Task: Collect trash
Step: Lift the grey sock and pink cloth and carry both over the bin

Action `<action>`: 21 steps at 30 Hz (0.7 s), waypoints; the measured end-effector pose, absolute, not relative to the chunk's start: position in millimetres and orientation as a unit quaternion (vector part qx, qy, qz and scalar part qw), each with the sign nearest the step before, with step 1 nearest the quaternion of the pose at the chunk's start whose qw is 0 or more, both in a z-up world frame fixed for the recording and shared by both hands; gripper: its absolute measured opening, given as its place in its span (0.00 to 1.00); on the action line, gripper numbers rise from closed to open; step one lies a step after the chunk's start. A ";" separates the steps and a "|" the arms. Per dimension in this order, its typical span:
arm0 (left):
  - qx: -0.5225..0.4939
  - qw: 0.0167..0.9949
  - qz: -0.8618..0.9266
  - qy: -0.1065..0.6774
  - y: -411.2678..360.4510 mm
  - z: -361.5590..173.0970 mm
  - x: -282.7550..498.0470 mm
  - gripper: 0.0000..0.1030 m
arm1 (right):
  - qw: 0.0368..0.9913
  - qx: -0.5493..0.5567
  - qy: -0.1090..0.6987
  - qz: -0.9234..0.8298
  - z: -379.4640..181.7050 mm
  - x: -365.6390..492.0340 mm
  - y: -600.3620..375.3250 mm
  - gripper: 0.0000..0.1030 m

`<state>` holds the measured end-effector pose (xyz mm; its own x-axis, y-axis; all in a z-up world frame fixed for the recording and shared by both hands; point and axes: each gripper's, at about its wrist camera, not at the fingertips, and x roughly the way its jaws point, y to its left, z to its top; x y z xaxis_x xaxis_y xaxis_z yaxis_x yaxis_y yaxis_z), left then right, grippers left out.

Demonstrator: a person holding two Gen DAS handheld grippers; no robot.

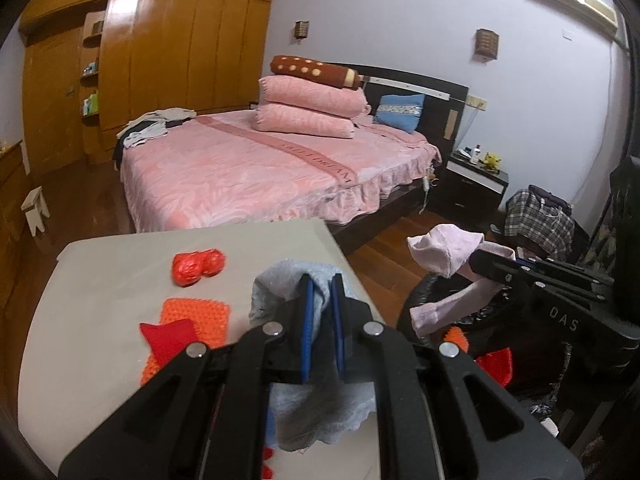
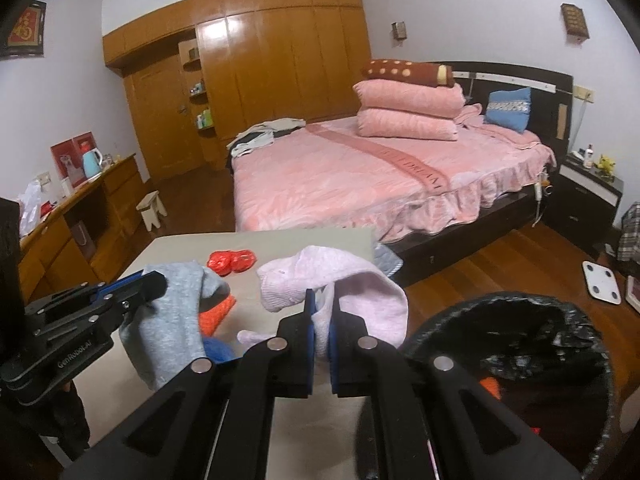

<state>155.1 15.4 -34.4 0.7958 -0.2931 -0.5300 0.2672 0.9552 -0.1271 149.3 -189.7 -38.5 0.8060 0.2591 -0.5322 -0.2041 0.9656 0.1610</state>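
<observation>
My left gripper (image 1: 322, 282) is shut on a pale blue-grey sock (image 1: 280, 284) and holds it above the grey table (image 1: 100, 280). My right gripper (image 2: 322, 296) is shut on a pink sock (image 2: 320, 272) that droops to both sides of the fingers. The right gripper (image 1: 478, 260) hangs with the pink sock (image 1: 440, 252) over the black-bagged trash bin (image 1: 408, 308). In the right wrist view the bin (image 2: 440, 320) gapes at the lower right, and the left gripper (image 2: 158, 280) carries the grey sock (image 2: 172, 320). A crumpled red wrapper (image 1: 198, 266) lies on the table.
An orange knitted mat (image 1: 200, 312) and a red cloth scrap (image 1: 170, 336) lie on the table's near side, and a blue item (image 2: 218, 350) sits under the grey sock. Beyond the table stands a pink bed (image 2: 340, 184). A white scale (image 2: 602, 282) lies on the wooden floor.
</observation>
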 end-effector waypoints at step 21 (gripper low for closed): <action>-0.011 0.930 -0.234 0.284 -78.8 -39.3 155.0 0.08 | 0.960 0.056 0.274 0.022 -29.3 111.1 -286.0 0.06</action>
